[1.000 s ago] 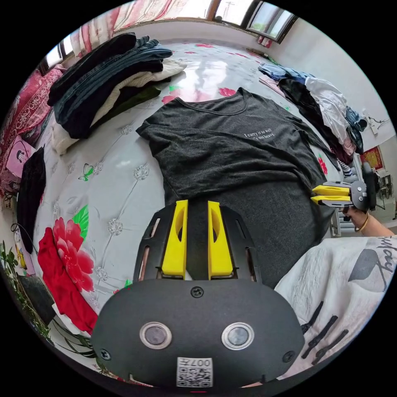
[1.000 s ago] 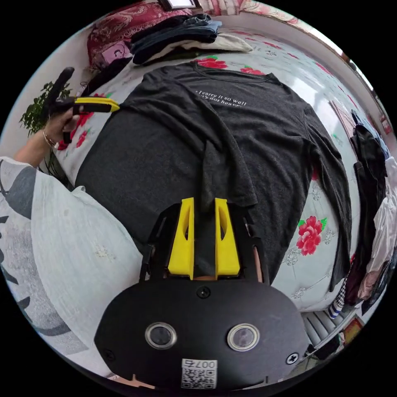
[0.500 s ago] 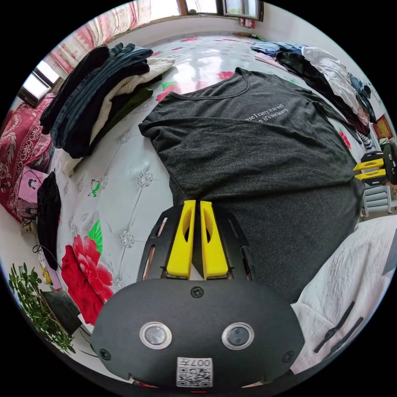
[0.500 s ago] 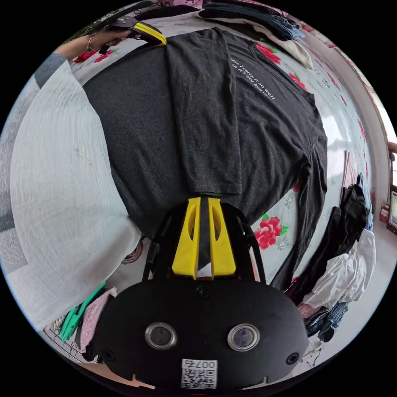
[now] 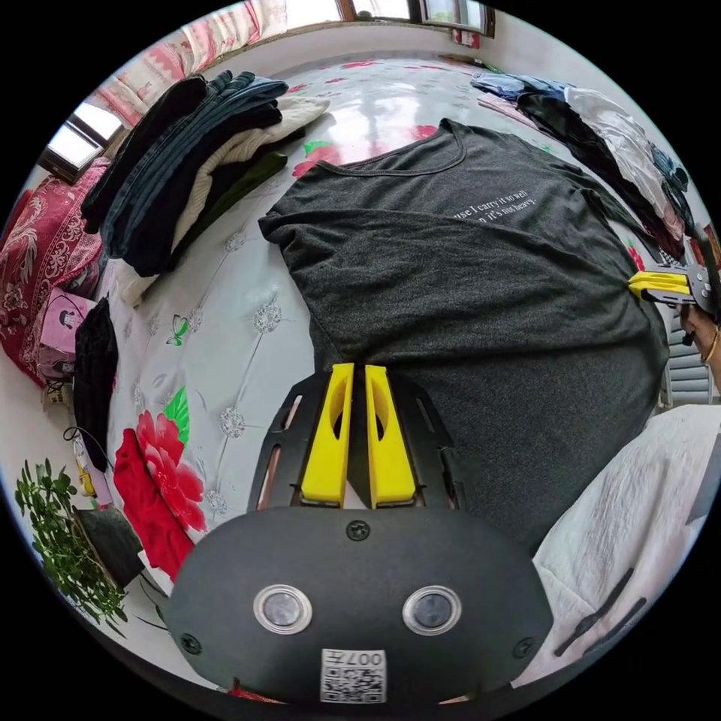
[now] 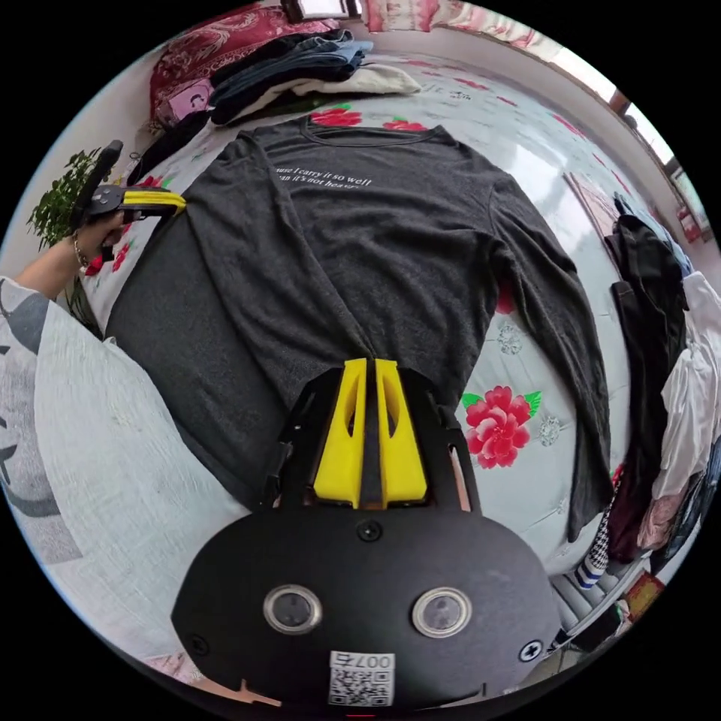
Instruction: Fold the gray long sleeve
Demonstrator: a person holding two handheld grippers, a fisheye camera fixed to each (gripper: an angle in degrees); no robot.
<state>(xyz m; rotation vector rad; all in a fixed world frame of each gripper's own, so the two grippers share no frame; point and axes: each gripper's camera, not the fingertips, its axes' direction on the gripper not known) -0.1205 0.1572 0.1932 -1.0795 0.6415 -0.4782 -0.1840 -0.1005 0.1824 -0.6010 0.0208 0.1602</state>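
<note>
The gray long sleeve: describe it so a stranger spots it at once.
On the white flower-printed bed, between the folded clothes stack and a loose heap, the gray long sleeve lies spread flat. It alone is unfolded, with small white chest lettering.

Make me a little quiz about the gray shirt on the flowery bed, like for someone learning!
1. True or false: one sleeve of the gray long sleeve lies folded across its body.
2. What does the right hand-held gripper pinch: A) the shirt's fabric, B) a towel, C) nothing?
3. What sits beyond the shirt's collar?

Key:
1. True; the other sleeve still lies stretched out on the bed.
2. A.
3. A stack of folded clothes.
</note>
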